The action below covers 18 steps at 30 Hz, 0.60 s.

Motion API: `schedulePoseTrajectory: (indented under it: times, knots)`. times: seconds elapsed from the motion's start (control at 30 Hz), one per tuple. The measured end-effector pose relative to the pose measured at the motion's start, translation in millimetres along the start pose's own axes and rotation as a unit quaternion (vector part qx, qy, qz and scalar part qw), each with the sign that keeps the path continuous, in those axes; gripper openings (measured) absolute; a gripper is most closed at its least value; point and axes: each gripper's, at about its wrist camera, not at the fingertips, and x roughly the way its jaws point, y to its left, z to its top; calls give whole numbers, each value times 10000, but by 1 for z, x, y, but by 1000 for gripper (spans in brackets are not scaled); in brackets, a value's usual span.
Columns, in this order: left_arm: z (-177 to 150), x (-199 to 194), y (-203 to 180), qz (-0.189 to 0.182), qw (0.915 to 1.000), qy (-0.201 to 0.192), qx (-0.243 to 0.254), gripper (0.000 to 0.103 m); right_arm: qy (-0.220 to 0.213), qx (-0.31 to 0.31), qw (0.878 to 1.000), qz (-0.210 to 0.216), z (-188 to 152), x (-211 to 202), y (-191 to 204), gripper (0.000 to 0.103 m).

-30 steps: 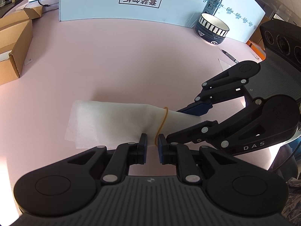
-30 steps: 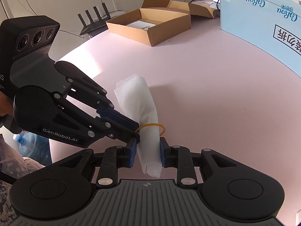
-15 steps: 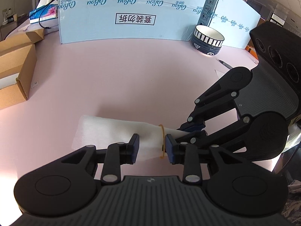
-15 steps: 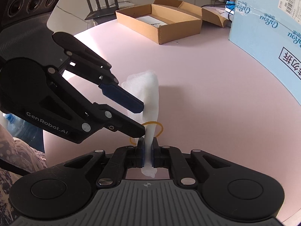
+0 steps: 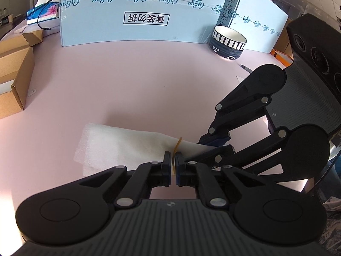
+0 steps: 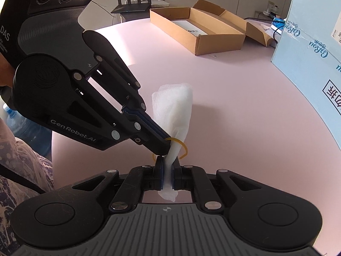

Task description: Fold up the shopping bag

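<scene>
rolled bag pinched at both ends of the band

my right gripper [image 6: 168, 171] has its fingers [image 6: 159, 170] clamped on the narrow near end of the white shopping bag [image 6: 175, 111], which is rolled into a bundle and stands tilted up off the pink worktop [image 6: 245, 117]. a yellow rubber band [image 6: 181, 149] loops loosely round the bundle just above that grip. my left gripper [image 5: 173, 168] has its fingers together on the band itself, at the near edge of the bundle, and its tips meet the bag right beside my right grip. from the left view the wide end of the bag lies out over the worktop. further back stand a light blue carton [image 5: 145, 12], a striped bowl [image 5: 229, 40] and an open cardboard box [image 6: 196, 32].
</scene>
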Motion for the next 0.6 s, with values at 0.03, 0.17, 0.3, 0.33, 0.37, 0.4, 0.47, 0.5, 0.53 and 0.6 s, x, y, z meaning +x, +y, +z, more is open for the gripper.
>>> schedulePoseTrajectory:
  times: [0.03, 0.17, 0.3, 0.33, 0.37, 0.4, 0.47, 0.5, 0.53, 0.6]
  knots:
    - [-1, -1, 2, -55, 10000, -46, -35, 1, 1, -2, 10000, 18, 0, -1, 0, 6]
    - [-3, -6, 7, -112, 9996, -216, -143, 1, 14, -33, 10000, 13, 1, -3, 0, 6]
    - [1, -10, 8, -43, 9996, -249, -144, 1, 41, -182, 9998, -45, 1, -2, 3, 6]
    - [2, -10, 7, -52, 9996, -240, -127, 1, 70, -236, 9997, -79, 1, 0, 4, 6]
    - [4, -10, 6, -53, 9996, -237, -113, 2, 75, -281, 9995, -88, 2, 1, 5, 6]
    - [5, -10, 4, -43, 9996, -243, -104, 2, 73, -323, 9994, -89, 2, 1, 6, 6]
    - [8, -9, 2, 42, 9997, -208, -88, 2, 74, -610, 9980, -157, 4, 2, 12, 6]
    - [9, -9, 4, 72, 9997, -211, -111, 2, 74, -734, 9971, -185, 4, 3, 15, 6]
    - [10, -9, 5, 103, 9996, -204, -139, 2, 82, -859, 9961, -188, 4, 3, 18, 6]
    - [12, -8, 7, 160, 9996, -170, -151, 2, 85, -945, 9954, -150, 4, 3, 21, 6]
